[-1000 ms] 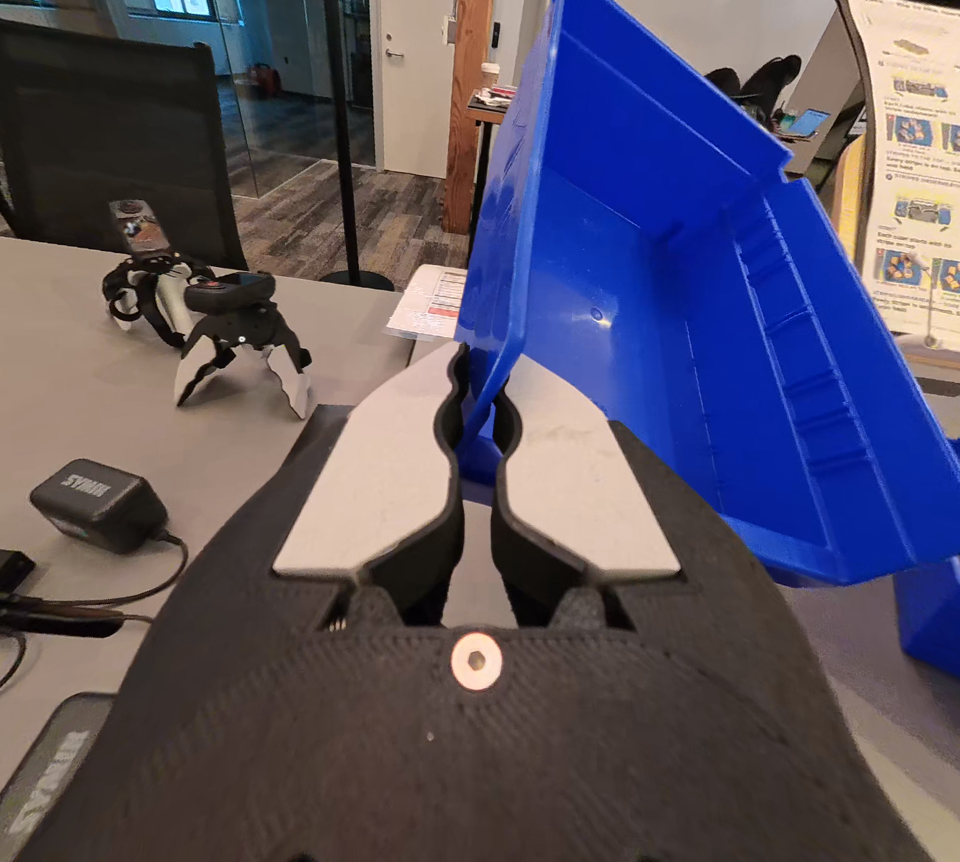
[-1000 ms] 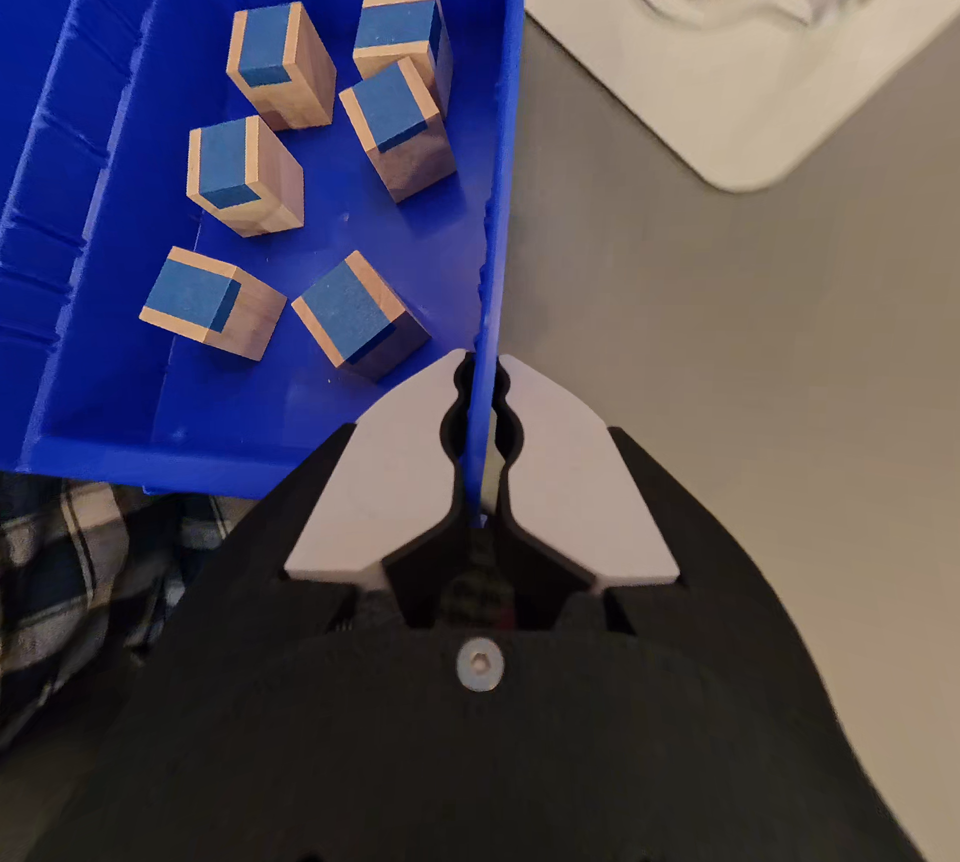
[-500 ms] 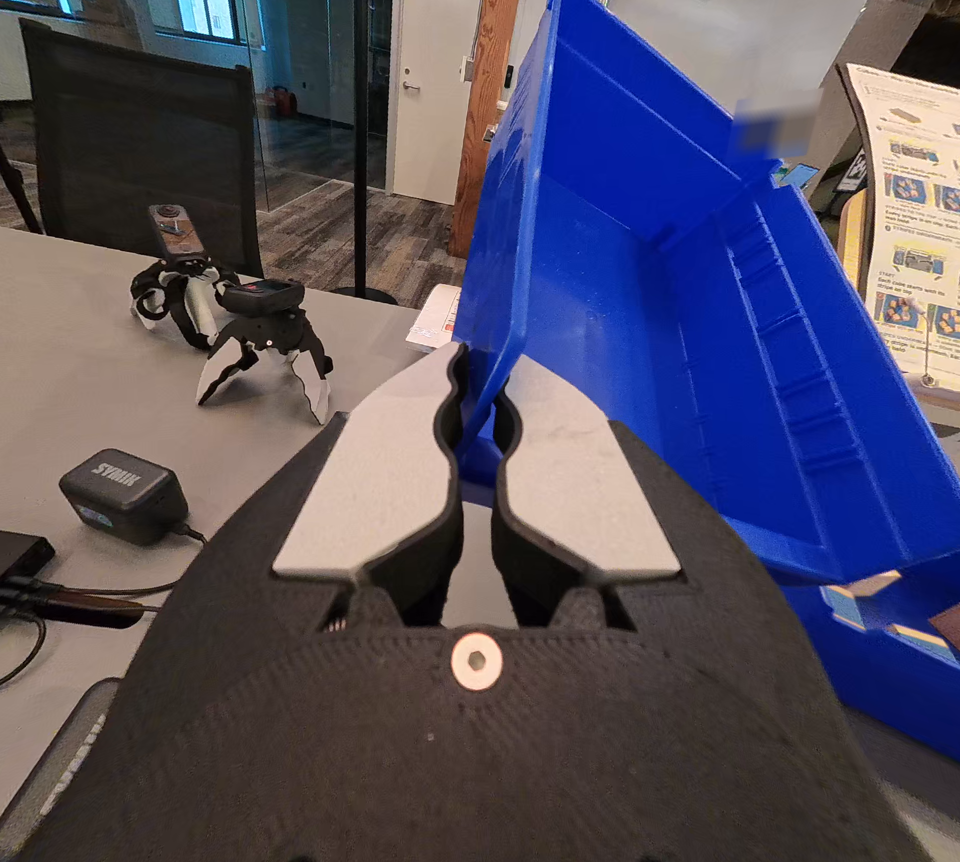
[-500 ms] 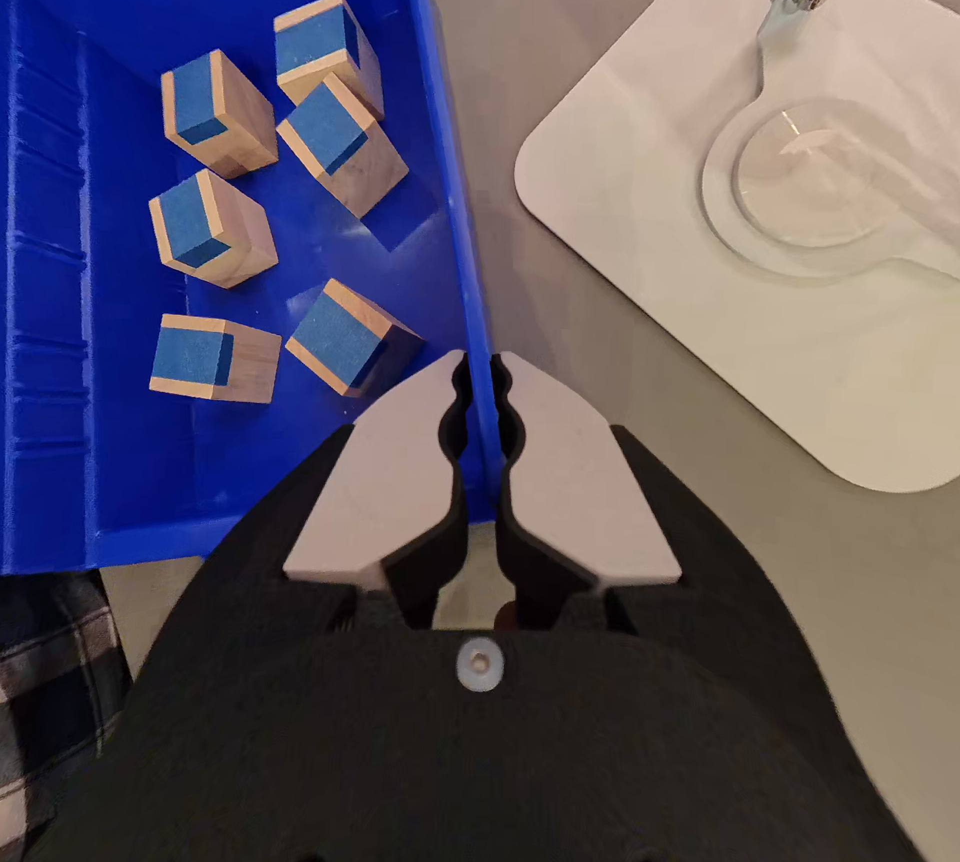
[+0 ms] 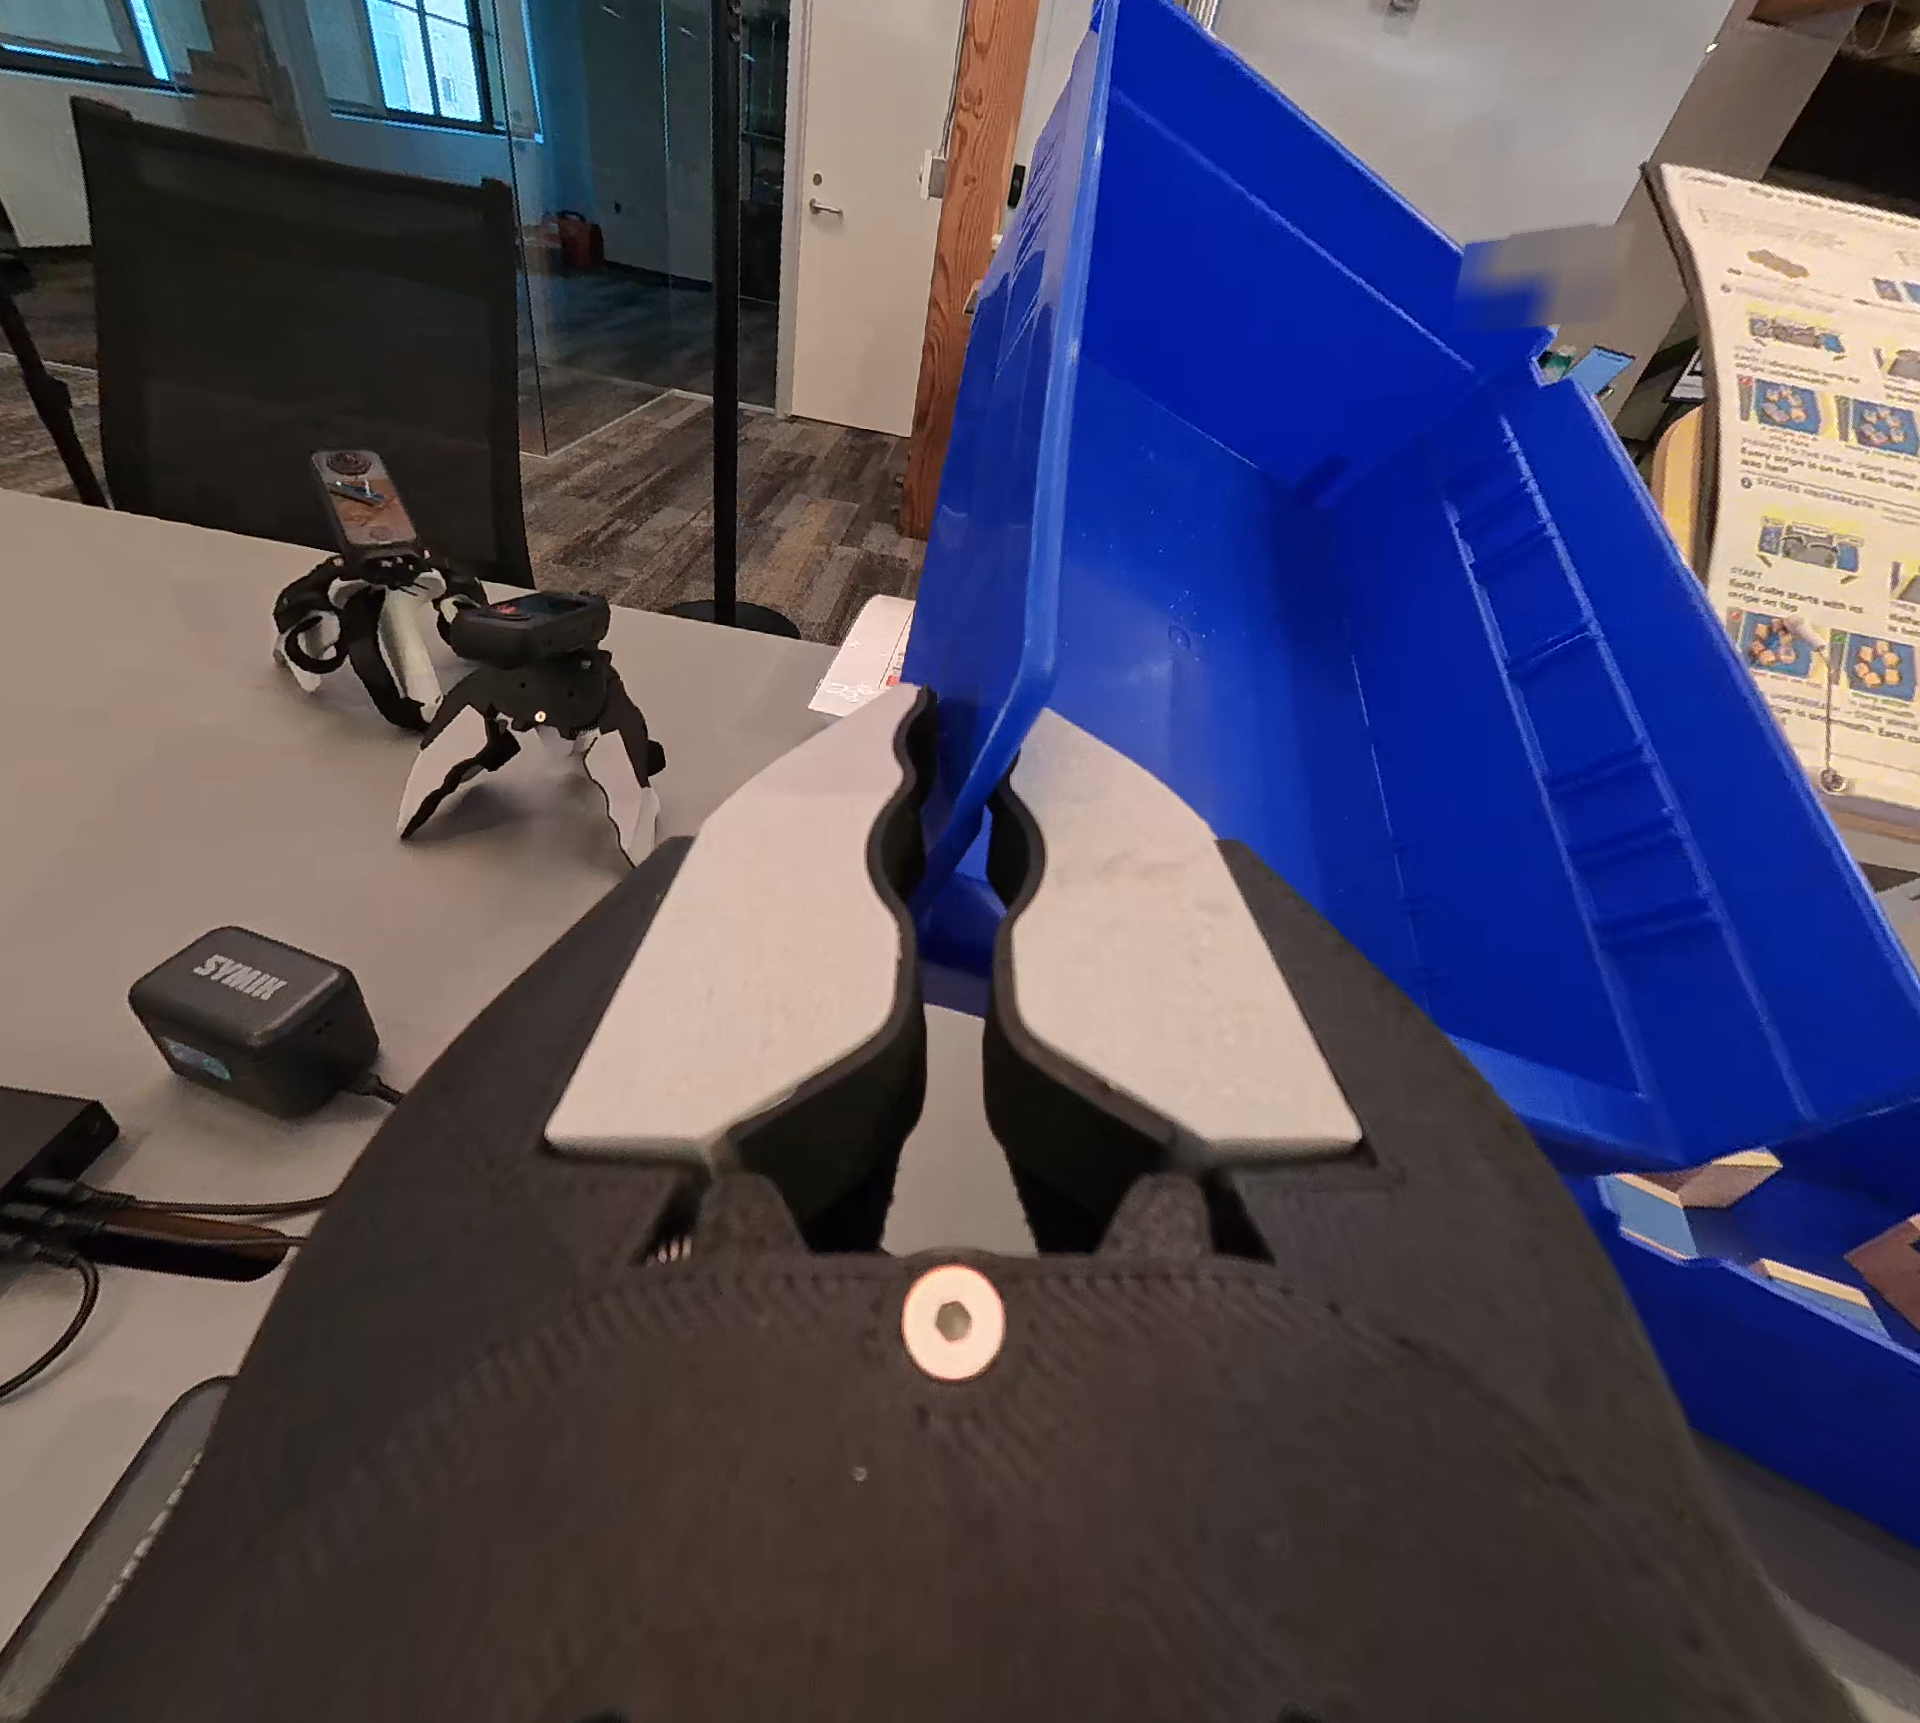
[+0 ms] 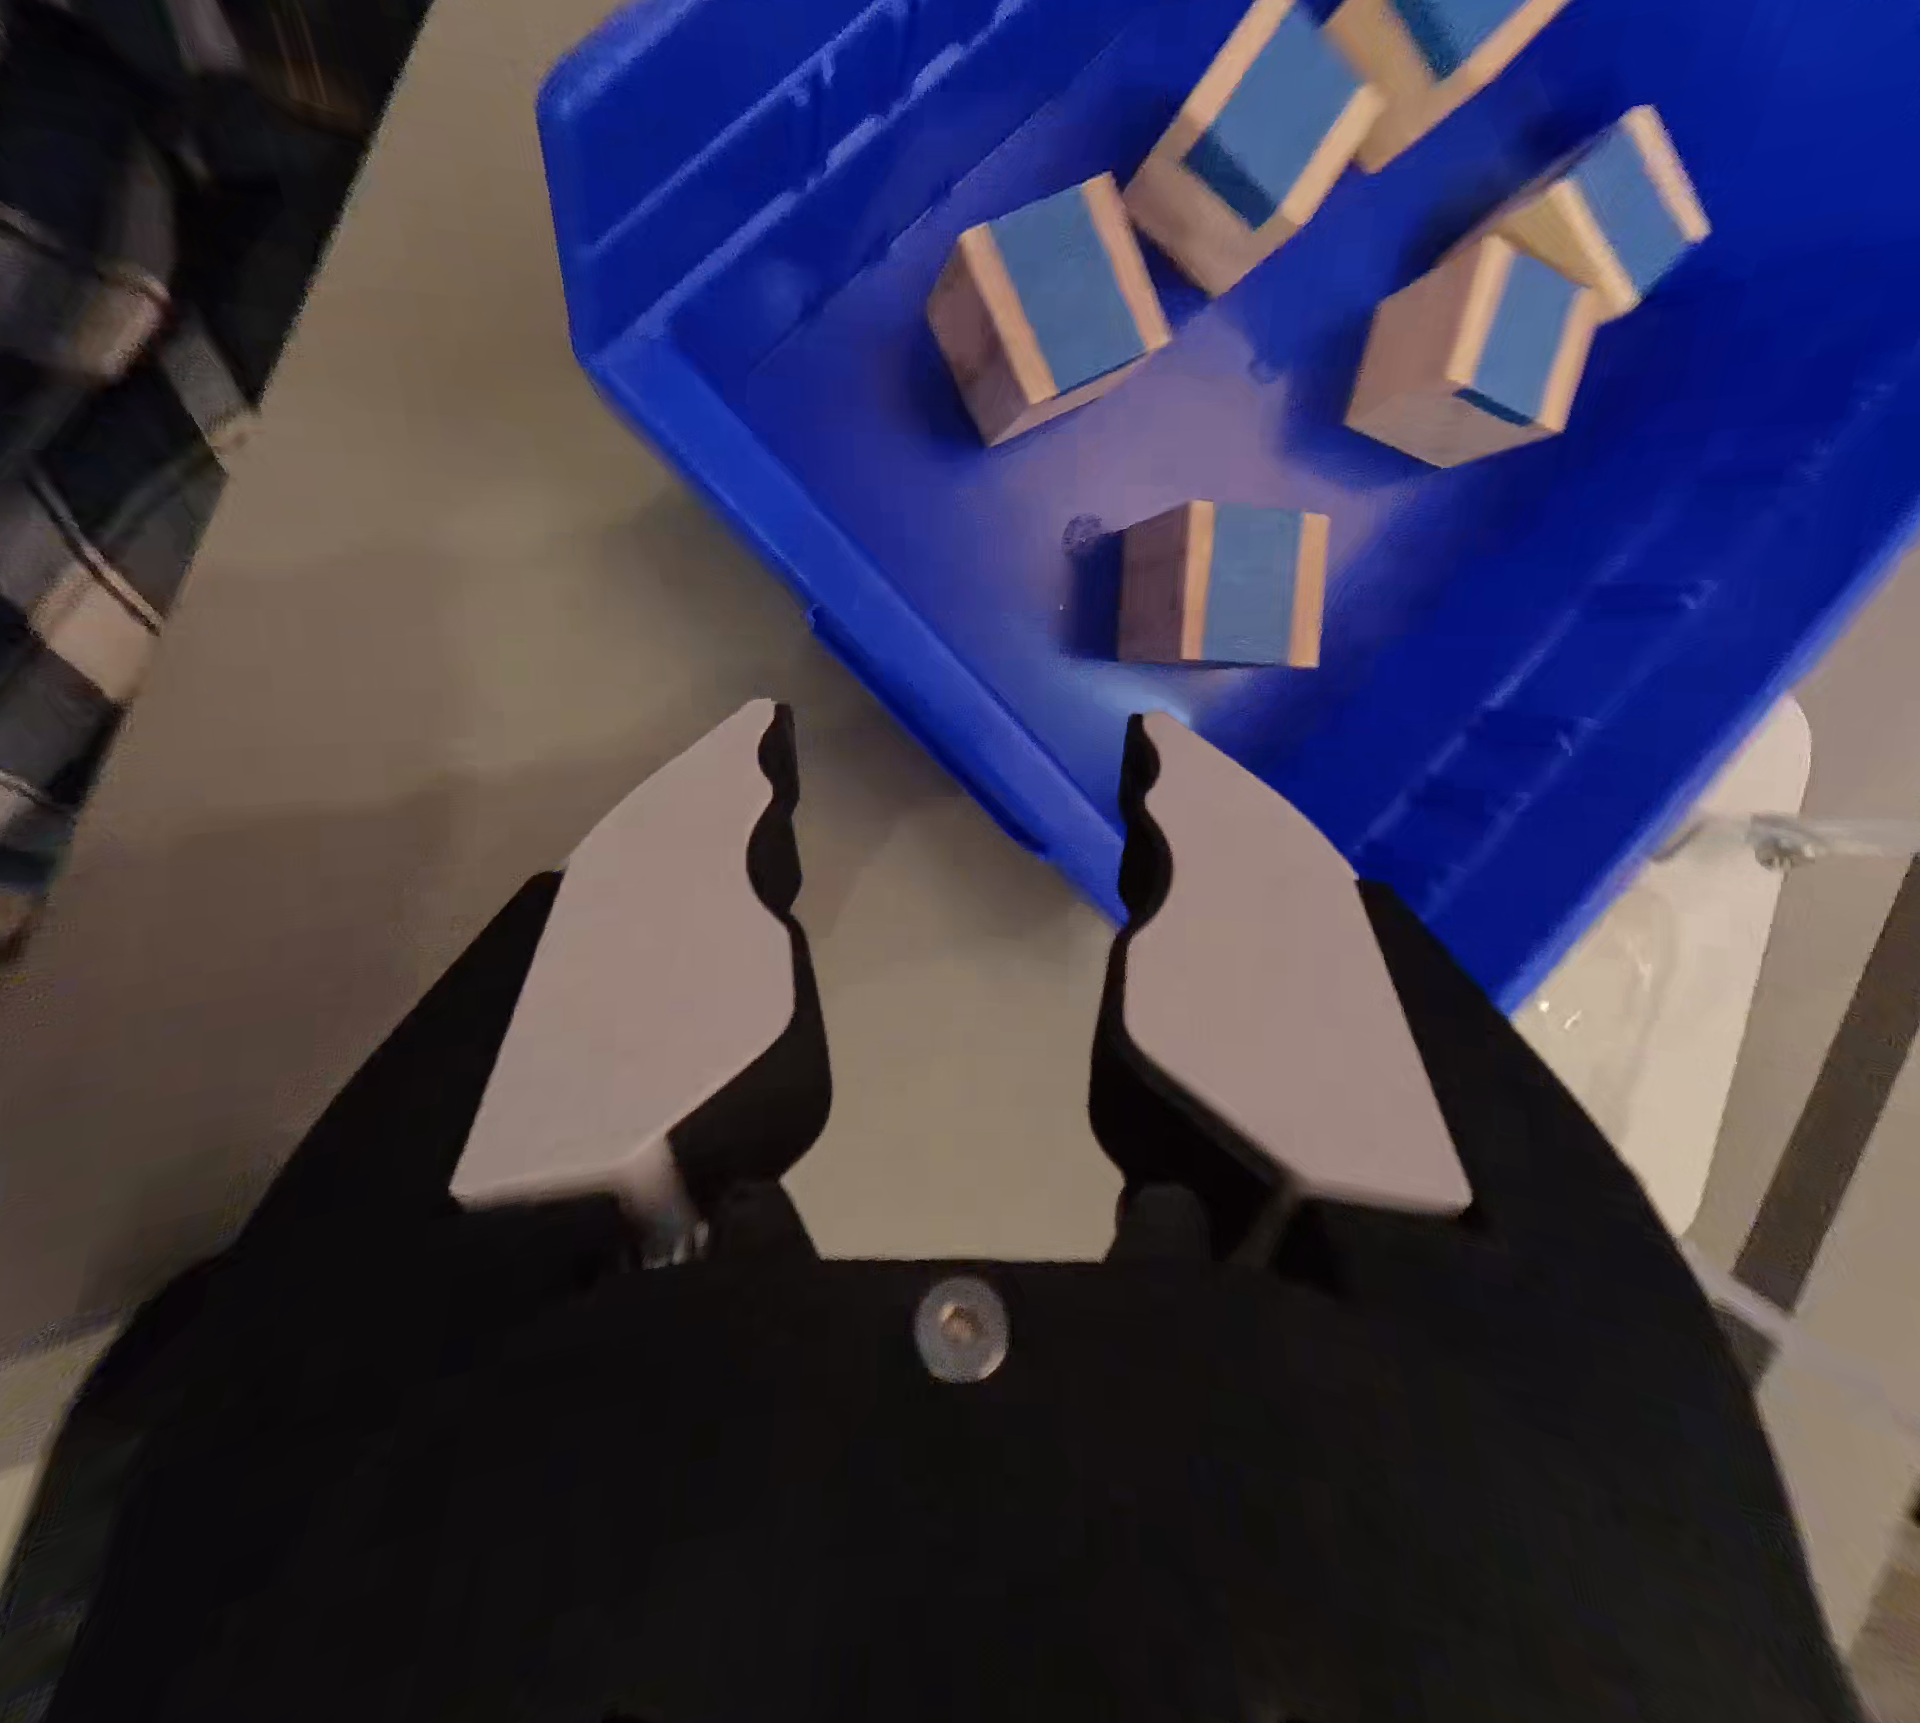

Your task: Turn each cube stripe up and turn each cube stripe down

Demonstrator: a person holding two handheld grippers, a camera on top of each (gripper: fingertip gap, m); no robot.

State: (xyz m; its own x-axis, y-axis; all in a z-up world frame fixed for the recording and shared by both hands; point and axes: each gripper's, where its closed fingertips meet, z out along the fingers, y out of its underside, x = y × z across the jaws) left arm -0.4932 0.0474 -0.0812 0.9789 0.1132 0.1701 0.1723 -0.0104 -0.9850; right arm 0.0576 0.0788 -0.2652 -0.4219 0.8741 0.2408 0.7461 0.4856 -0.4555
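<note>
Left gripper (image 5: 961, 769) clamped on the side wall of an empty blue bin (image 5: 1299, 634), which is tilted steeply with its open side facing right and its long axis running away from the camera. Right gripper (image 6: 956, 723) spread wide and holding nothing, poised at the rim of a second blue bin (image 6: 831, 551) on the grey table (image 6: 416, 634). Six wooden cubes (image 6: 1049, 307) lie scattered on this bin's floor, each with its blue stripe uppermost.
</note>
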